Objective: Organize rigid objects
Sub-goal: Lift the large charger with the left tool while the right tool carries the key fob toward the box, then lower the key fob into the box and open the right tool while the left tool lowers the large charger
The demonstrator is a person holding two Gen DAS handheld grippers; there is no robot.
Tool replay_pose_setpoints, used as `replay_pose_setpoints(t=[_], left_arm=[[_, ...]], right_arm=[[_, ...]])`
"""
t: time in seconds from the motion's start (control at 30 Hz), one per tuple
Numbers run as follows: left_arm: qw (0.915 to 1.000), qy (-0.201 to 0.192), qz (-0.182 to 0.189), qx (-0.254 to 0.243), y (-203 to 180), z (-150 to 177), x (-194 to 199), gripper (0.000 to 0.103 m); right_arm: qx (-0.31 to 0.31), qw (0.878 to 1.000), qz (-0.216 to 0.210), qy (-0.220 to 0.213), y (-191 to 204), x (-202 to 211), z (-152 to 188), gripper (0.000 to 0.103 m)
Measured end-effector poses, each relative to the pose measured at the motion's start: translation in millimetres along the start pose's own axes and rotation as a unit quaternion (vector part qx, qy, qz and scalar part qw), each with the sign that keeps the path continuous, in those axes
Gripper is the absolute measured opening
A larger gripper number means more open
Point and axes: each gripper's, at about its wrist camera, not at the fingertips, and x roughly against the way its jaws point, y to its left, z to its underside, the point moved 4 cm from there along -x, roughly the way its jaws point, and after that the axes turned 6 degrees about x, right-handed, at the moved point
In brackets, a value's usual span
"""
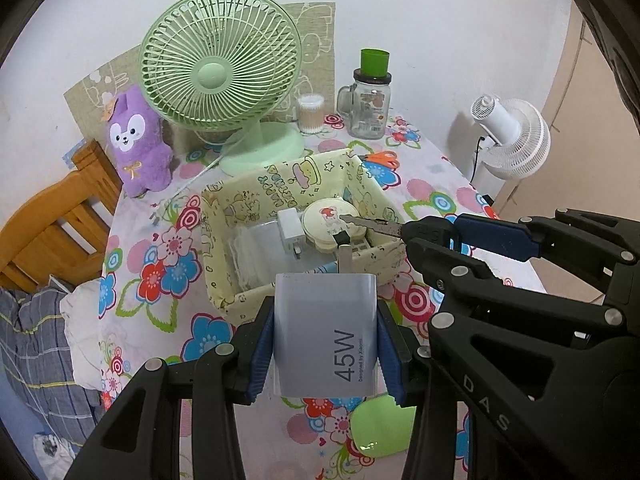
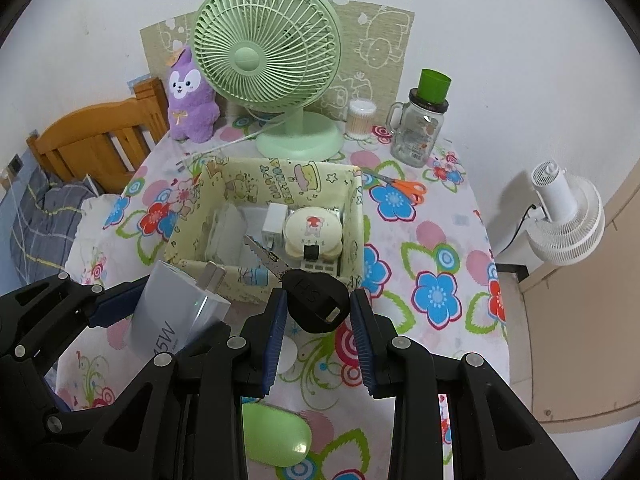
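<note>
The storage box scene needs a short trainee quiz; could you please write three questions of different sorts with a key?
1. True or false: the left gripper holds the 45W charger between its fingers.
2. Multiple choice: what does the right gripper hold? A) orange scissors B) a black-headed key C) a cotton swab jar
3. Fill in: inside the storage box, the round cream case sits beside a small white ____.

Key:
1. True.
2. B: the key; the scissors lie on the tablecloth and the cotton swab jar stands near the green fan.
3. Plug adapter.
</note>
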Motion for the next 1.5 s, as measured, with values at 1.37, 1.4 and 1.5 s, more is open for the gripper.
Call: replay_pose_setpoints(t=[1.37, 1.4, 1.5], left_arm=[[0.9967, 0.053, -0.037, 0.05, 34.7, -20.3, -75.8, 0.048], [0.9967, 0.054, -0.035, 0.05, 34.8, -20.6, -75.9, 0.048], [0.9965, 0.055, -0.033, 0.052, 36.0, -21.2, -76.3, 0.048]], right_arm=[[0.024, 0.994, -0.081, 0.071, 7.4, -104.1, -36.1, 0.036], [0.02, 0.993, -0.086, 0.075, 7.4, -106.2, -36.5, 0.036], [0.016, 0.992, -0.091, 0.08, 8.7, -108.7, -37.1, 0.036]])
